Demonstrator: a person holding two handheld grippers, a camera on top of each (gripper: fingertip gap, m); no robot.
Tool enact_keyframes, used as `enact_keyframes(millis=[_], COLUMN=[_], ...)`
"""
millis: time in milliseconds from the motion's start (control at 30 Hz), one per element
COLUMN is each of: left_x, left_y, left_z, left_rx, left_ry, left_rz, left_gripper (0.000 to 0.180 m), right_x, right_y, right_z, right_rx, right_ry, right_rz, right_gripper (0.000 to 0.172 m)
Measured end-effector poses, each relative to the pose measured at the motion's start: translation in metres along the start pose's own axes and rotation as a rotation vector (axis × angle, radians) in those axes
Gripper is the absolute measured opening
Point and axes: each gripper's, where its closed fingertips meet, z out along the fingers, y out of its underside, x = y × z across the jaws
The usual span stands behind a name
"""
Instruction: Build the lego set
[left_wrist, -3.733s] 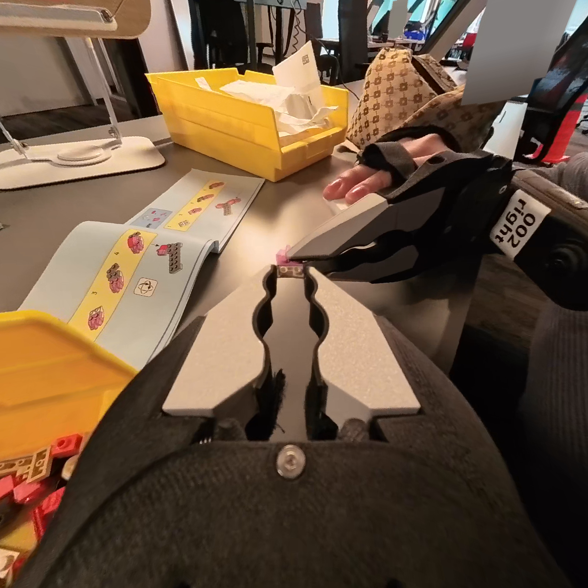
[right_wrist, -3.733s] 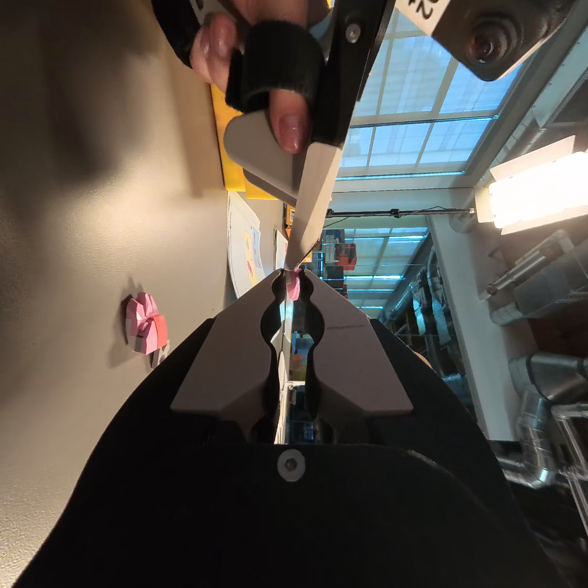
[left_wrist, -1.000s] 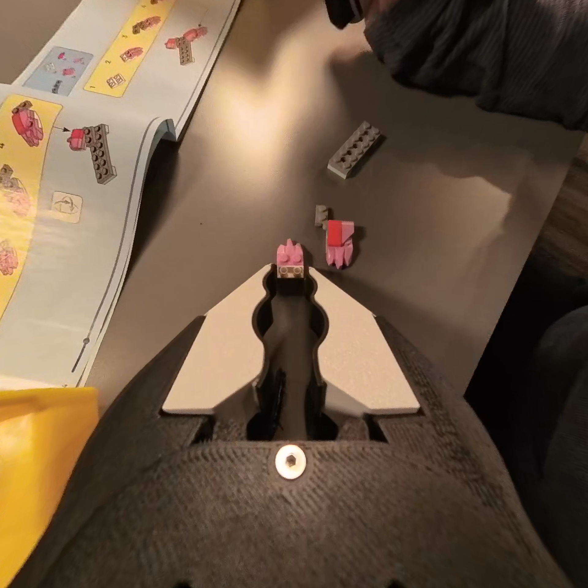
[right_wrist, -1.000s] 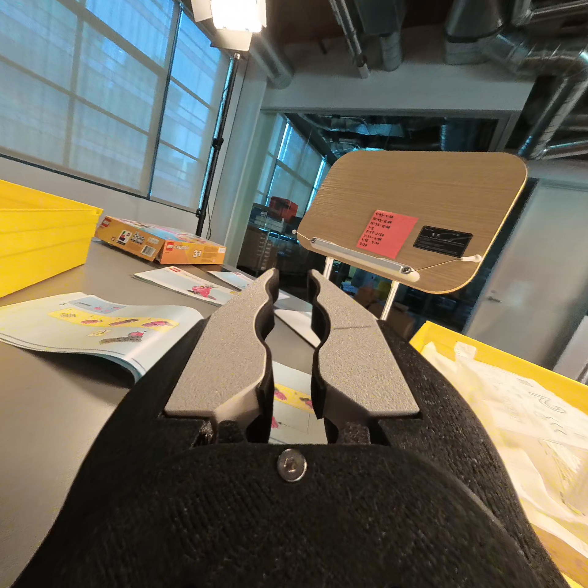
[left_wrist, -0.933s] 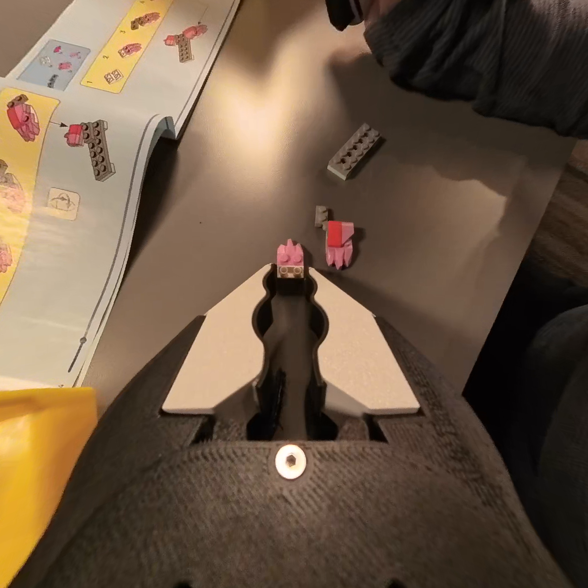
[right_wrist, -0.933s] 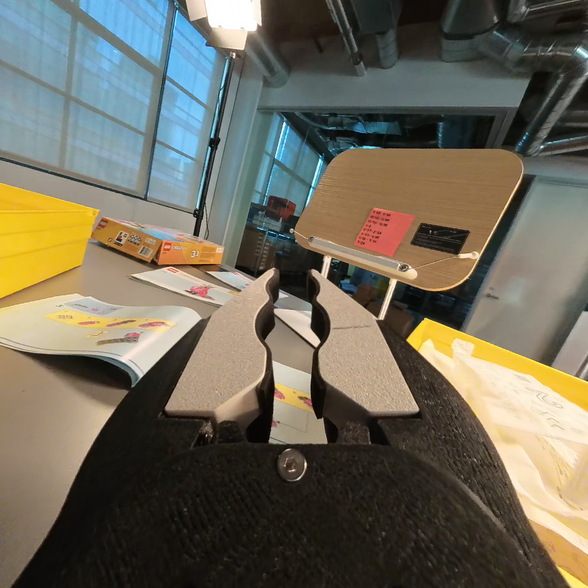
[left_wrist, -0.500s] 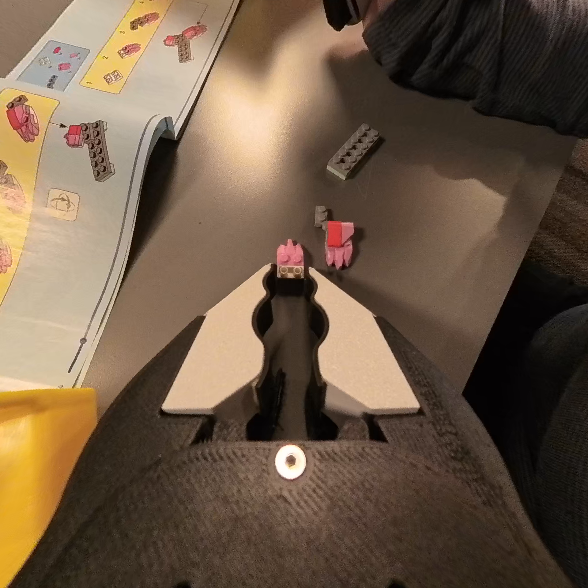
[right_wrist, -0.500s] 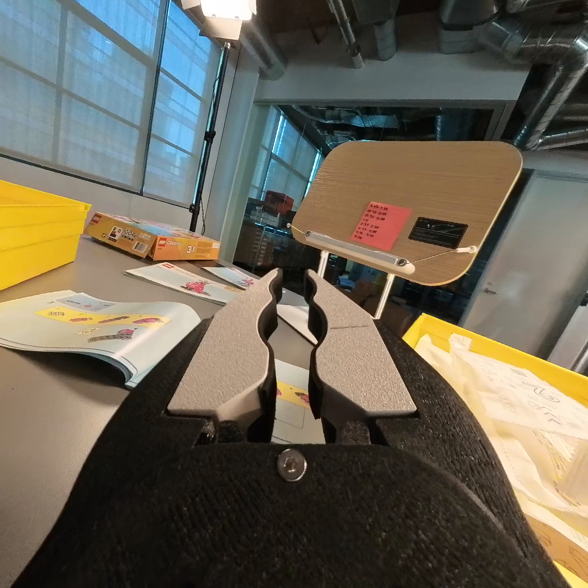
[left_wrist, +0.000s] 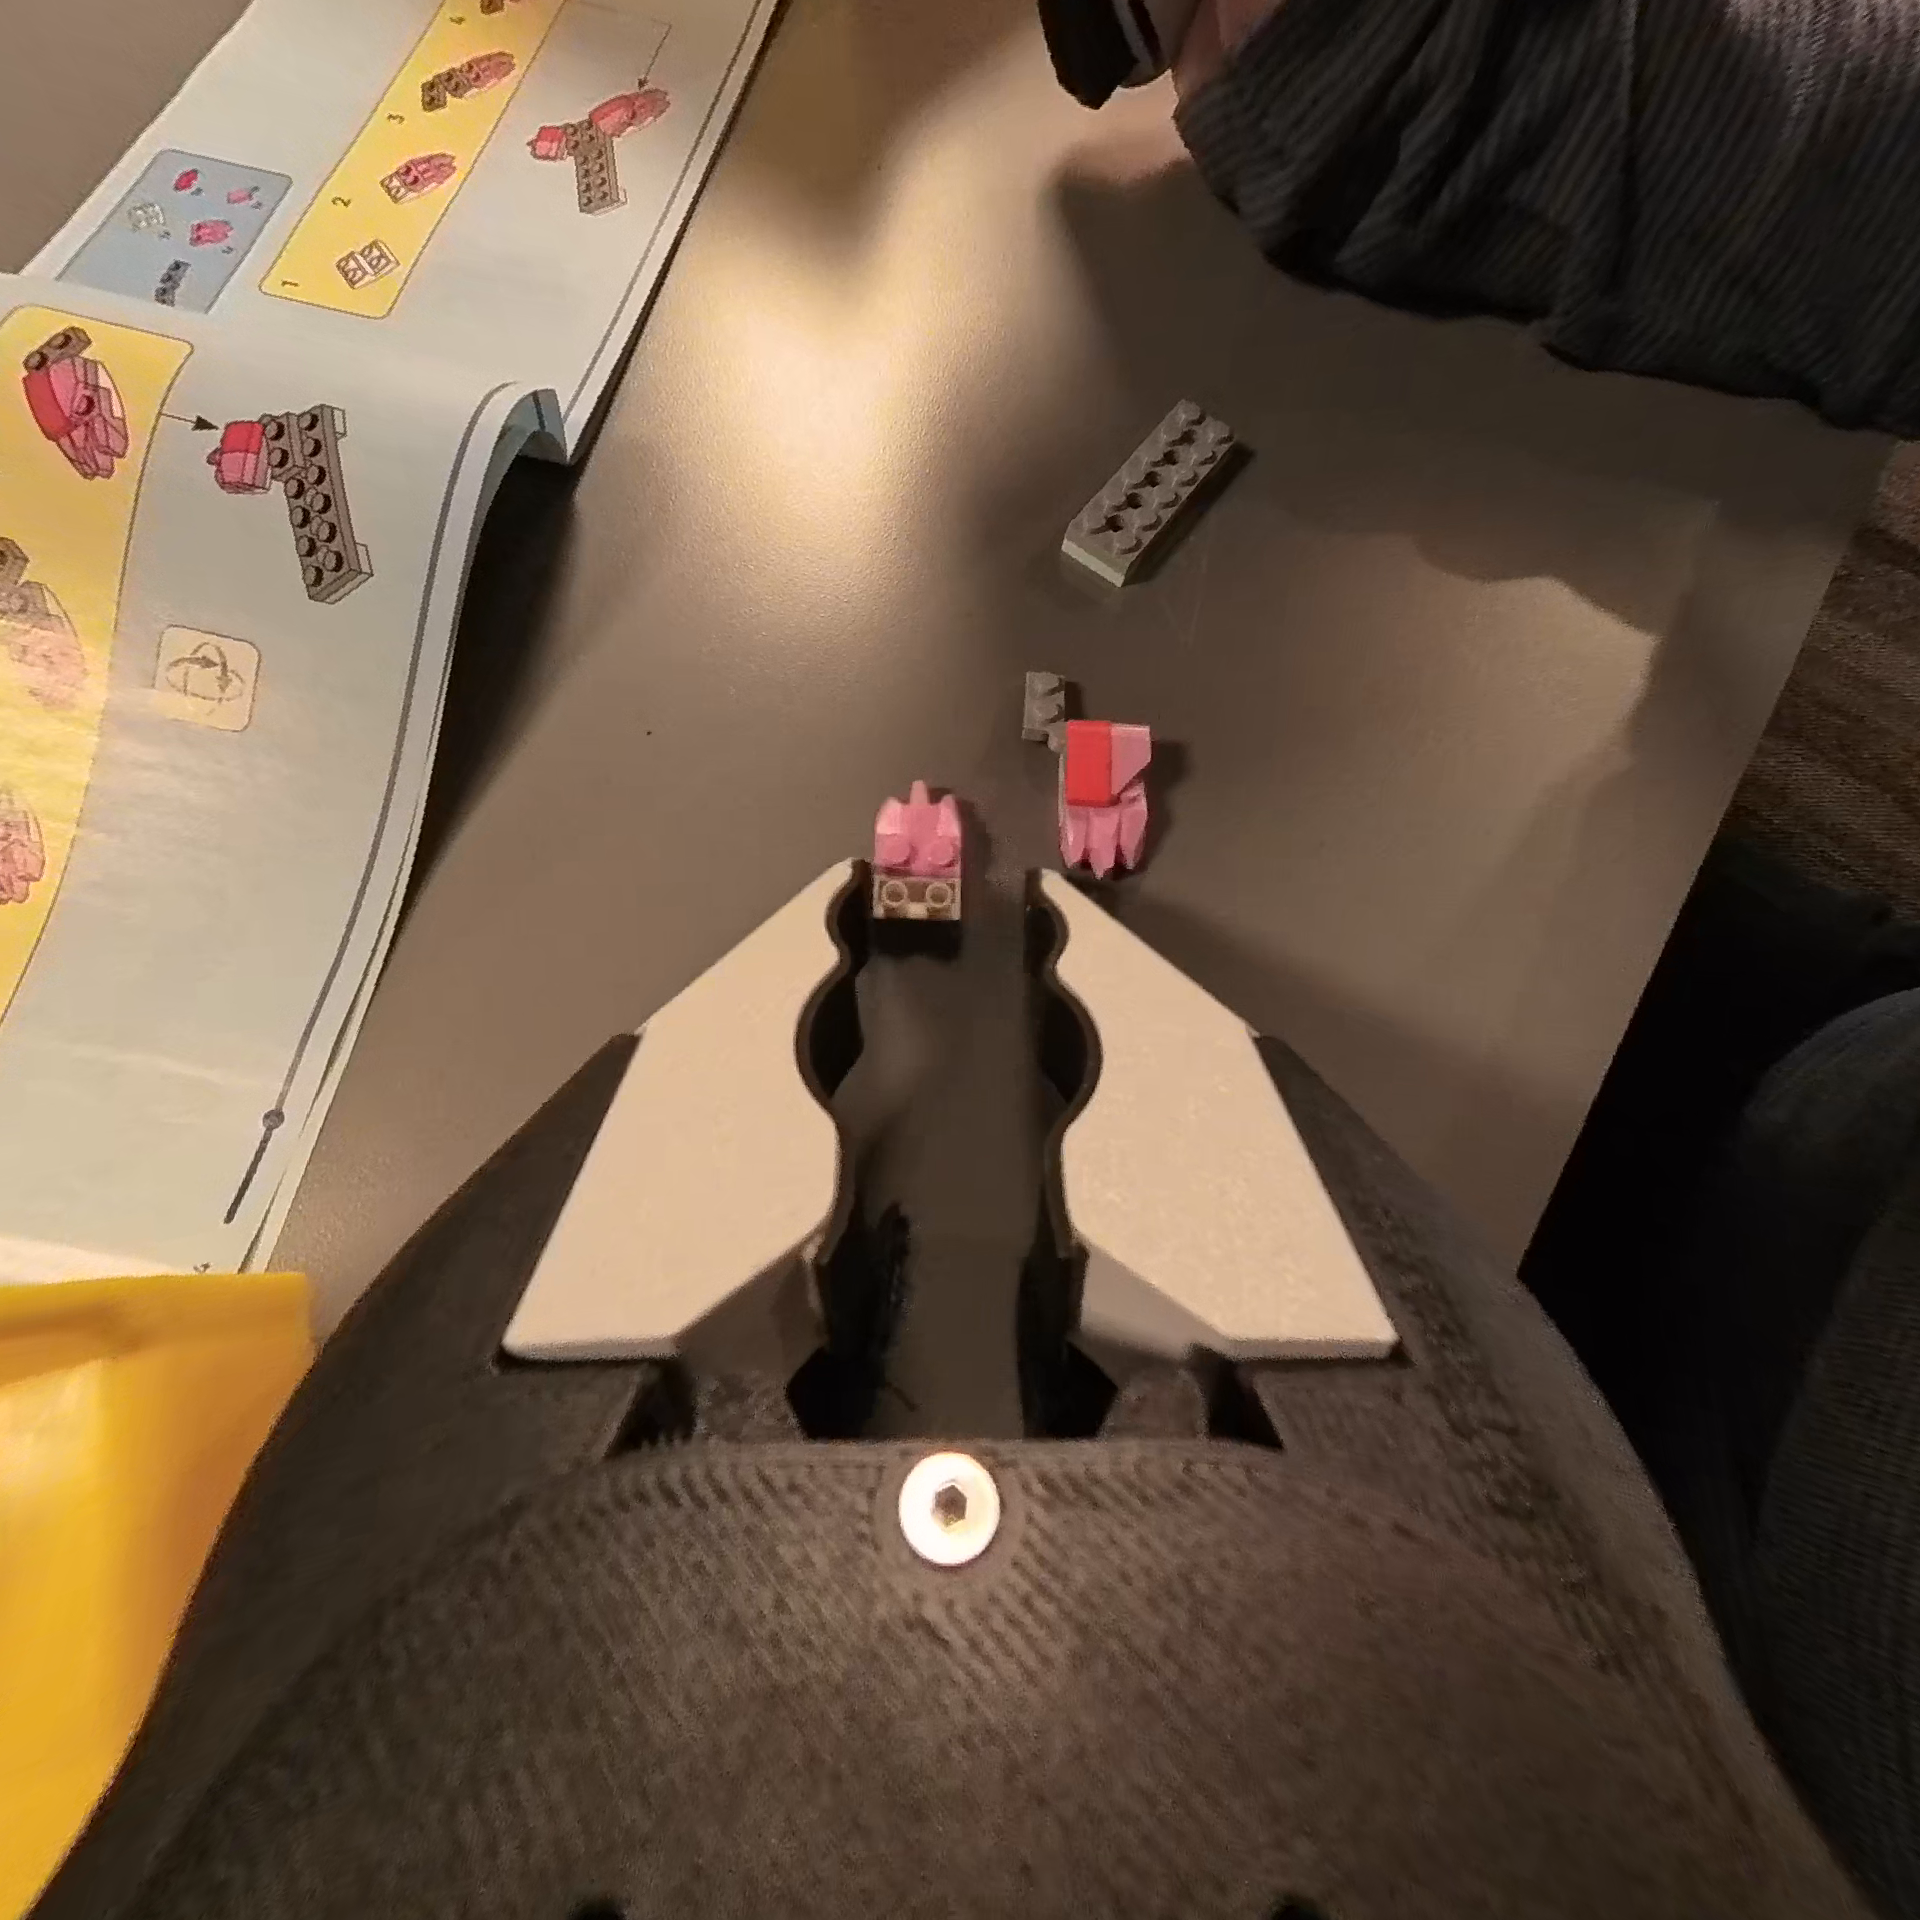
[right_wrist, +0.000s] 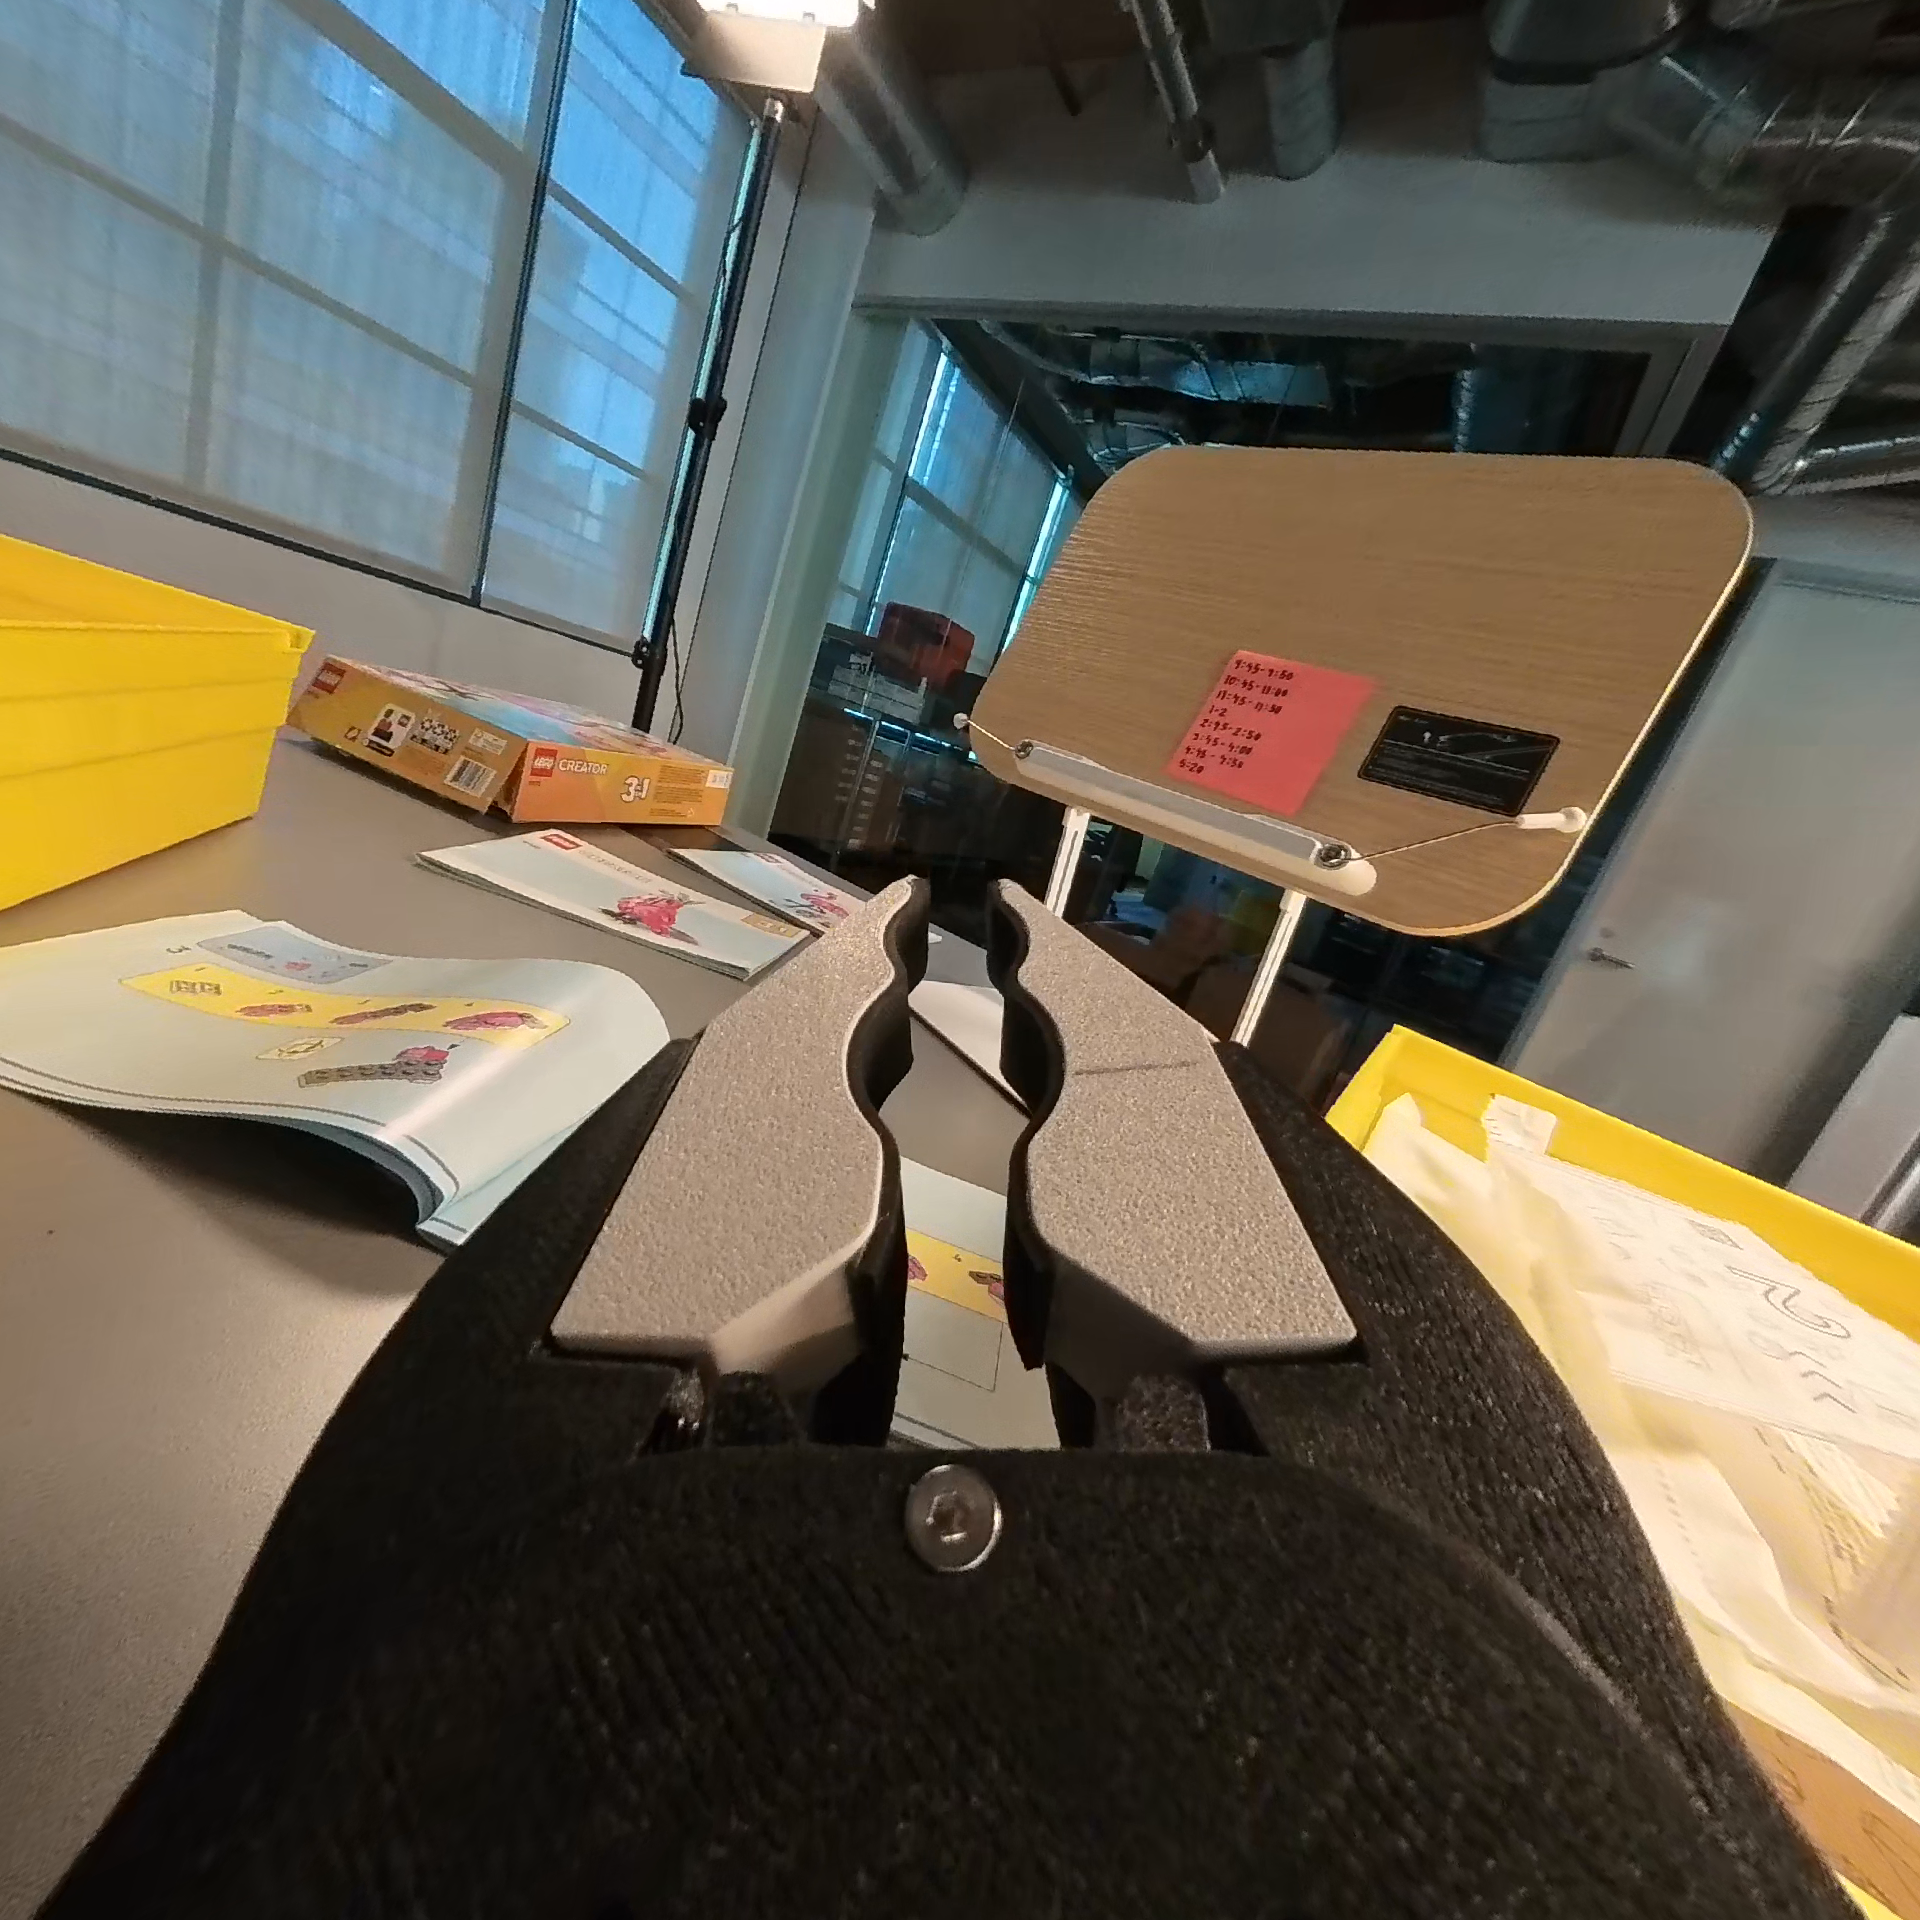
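Observation:
In the left wrist view my left gripper (left_wrist: 943, 875) is open, low over the grey table (left_wrist: 831, 416). A small pink and tan brick piece (left_wrist: 916, 862) lies between the fingertips. It sits against the left finger (left_wrist: 727, 1039), with a clear gap to the right one. A red and pink brick cluster (left_wrist: 1103, 795) with a small grey piece (left_wrist: 1042, 704) lies just right of the tips. A grey studded plate (left_wrist: 1151, 509) lies farther off. In the right wrist view my right gripper (right_wrist: 958, 894) is raised above the table, its fingers slightly apart with nothing between them.
An open instruction booklet (left_wrist: 208, 520) lies left and also shows in the right wrist view (right_wrist: 312, 1029). A yellow bin (left_wrist: 125, 1455) sits near left. A sleeved arm (left_wrist: 1558, 156) crosses the top right. A wooden book stand (right_wrist: 1351, 675), yellow bins (right_wrist: 1558, 1174) (right_wrist: 125, 727), a toy box (right_wrist: 520, 748) and more booklets (right_wrist: 613, 904) lie ahead. Tip to tip, the grippers are about 25 centimeters apart. Measured from the fingertips, the grey studded plate (left_wrist: 1151, 509) is 9 centimeters or so from the left gripper and 20 centimeters from the right.
My left gripper has opened and let go of the pink and tan piece, which now stays by the left finger. My right gripper's fingers have closed a little on air.

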Motion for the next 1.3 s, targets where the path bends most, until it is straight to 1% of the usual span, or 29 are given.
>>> enact_keyframes(millis=[133, 267, 467, 567, 733, 867, 1033, 1200, 1300], left_x=[0.0, -0.002, -0.004, -0.008, -0.011, -0.014, -0.011, -0.014, -0.017], left_y=[0.0, -0.001, -0.001, -0.001, -0.001, -0.002, -0.005, -0.01, -0.01], left_z=[0.0, -0.001, -0.001, -0.001, -0.002, -0.003, -0.004, -0.01, -0.009], left_rx=[0.001, 0.004, 0.006, 0.009, 0.012, 0.02, 0.042, 0.093, 0.089], left_ry=[0.0, -0.004, -0.015, -0.035, -0.045, -0.052, -0.014, 0.0, -0.015], left_rz=[-0.003, -0.014, -0.024, -0.046, -0.061, -0.084, -0.096, -0.137, -0.159], left_gripper=[0.033, 0.042, 0.047, 0.057, 0.058, 0.067, 0.068, 0.067, 0.064], right_x=[-0.001, 0.0, -0.001, -0.002, -0.002, -0.003, -0.003, -0.003, -0.003], right_y=[0.0, 0.0, 0.0, 0.001, 0.001, 0.001, 0.002, 0.002, 0.003], right_z=[0.0, 0.0, 0.0, 0.0, 0.0, 0.001, 0.001, 0.001, 0.001], right_rx=[-0.001, -0.001, -0.001, -0.004, -0.006, -0.007, -0.009, -0.01, -0.012], right_ry=[-0.002, -0.002, -0.004, -0.007, -0.008, -0.01, -0.011, -0.01, -0.011], right_rz=[-0.004, -0.004, -0.007, -0.009, -0.013, -0.015, -0.017, -0.02, -0.02], right_gripper=[0.008, 0.007, 0.007, 0.007, 0.007, 0.006, 0.006, 0.006, 0.006])
